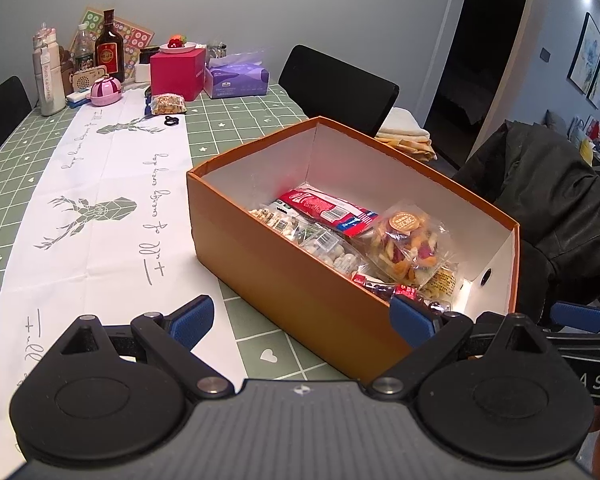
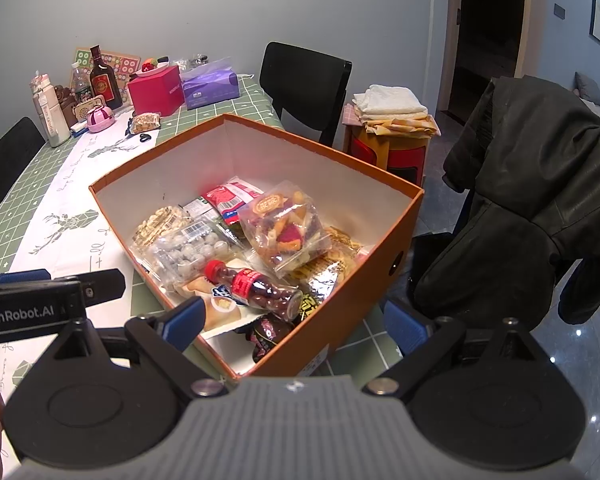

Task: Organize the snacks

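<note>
While spread wide above the table's near edge:
Left gripper (image 1: 302, 322): released, empty.
Right gripper (image 2: 294, 322): released, empty, over orange box (image 2: 340, 300).
Box contents: snack packets, cola-shaped candy bottle (image 2: 256, 289).

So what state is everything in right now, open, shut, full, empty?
Orange cardboard box: lidless, partly filled with snack packets.
Small cola-shaped candy bottle: capped, lying on its side in the box.
Purple tissue pack: open, tissue sticking up.
Left gripper: open, empty.
Right gripper: open, empty.
</note>
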`<control>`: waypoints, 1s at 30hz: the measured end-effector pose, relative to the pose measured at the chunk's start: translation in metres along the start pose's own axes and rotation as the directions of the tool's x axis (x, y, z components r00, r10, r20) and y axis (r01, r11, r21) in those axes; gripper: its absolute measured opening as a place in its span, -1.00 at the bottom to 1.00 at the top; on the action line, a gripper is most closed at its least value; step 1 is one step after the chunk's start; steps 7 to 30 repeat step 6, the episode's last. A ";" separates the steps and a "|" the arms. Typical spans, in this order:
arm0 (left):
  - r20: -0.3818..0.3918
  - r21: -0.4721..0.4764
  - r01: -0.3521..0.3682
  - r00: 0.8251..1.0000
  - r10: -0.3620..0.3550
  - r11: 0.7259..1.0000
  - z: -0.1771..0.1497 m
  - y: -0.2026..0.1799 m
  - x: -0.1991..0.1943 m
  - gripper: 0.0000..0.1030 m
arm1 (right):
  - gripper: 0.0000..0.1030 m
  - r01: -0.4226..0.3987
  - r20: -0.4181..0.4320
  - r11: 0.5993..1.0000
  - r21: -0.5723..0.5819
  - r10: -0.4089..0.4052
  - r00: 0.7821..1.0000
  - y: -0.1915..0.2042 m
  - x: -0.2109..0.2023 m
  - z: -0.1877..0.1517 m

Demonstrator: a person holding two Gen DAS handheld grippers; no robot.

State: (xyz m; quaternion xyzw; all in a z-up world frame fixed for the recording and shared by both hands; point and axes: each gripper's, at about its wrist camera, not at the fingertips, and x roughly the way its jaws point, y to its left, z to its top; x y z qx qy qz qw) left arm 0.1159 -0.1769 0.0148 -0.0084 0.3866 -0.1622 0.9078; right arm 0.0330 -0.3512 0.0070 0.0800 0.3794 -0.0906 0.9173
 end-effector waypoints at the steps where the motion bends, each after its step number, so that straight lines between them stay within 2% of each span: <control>1: 0.001 0.002 0.000 1.000 0.000 1.000 0.000 0.000 0.000 1.00 | 0.82 0.000 0.000 1.000 0.001 0.000 1.000 0.000 0.000 0.000; 6: 0.025 0.023 -0.006 1.000 0.006 1.000 -0.001 -0.002 -0.003 1.00 | 0.82 -0.001 0.001 1.000 0.003 0.001 1.000 -0.001 -0.001 0.000; 30: 0.025 0.023 -0.006 1.000 0.006 1.000 -0.001 -0.002 -0.003 1.00 | 0.82 -0.001 0.001 1.000 0.003 0.001 1.000 -0.001 -0.001 0.000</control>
